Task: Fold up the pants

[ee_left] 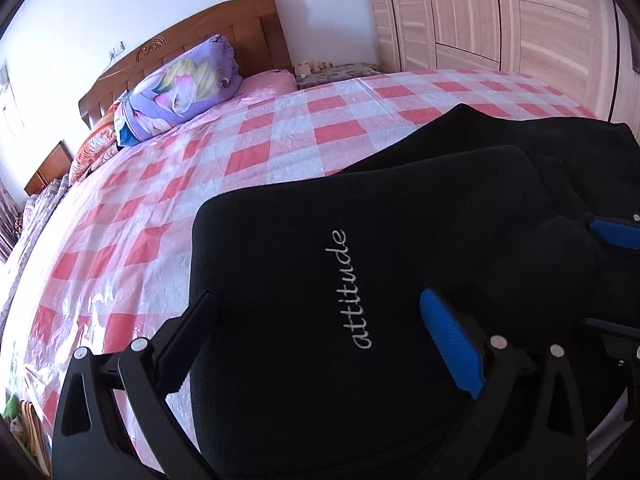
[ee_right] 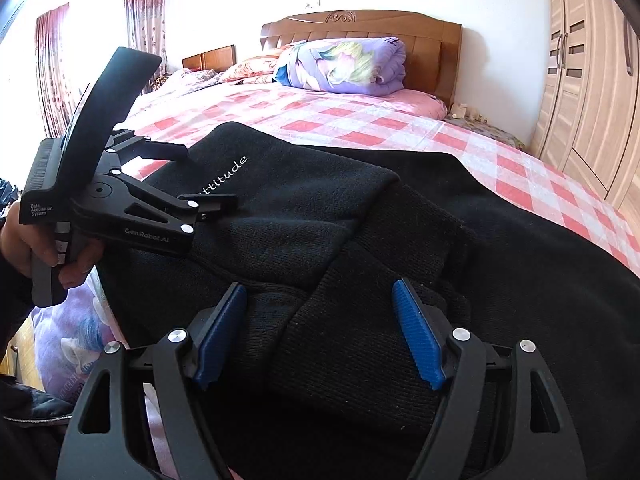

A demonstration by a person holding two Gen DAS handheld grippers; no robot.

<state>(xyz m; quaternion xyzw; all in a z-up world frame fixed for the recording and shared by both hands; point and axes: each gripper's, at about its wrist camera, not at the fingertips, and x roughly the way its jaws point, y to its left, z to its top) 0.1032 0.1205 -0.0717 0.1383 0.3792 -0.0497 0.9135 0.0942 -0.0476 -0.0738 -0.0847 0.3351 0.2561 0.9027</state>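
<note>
One pair of black knit pants (ee_right: pixel 360 216), folded over in layers near the foot of the bed (ee_right: pixel 360 116), white "attitude" lettering (ee_left: pixel 354 292) facing up on the top layer. Straddled by the left gripper (ee_left: pixel 320 320), fingers spread wide to either side of the lettered fold, nothing clamped. Flanked likewise by the right gripper (ee_right: pixel 320 320), blue pads (ee_right: pixel 418 340) apart over a thick ridge of fabric. Beneath, a pink-and-white checked sheet (ee_left: pixel 192 184); farther off, a purple folded quilt (ee_right: pixel 344 64) against the wooden headboard (ee_right: pixel 424 36), wardrobe (ee_right: pixel 588 92) to the side.
</note>
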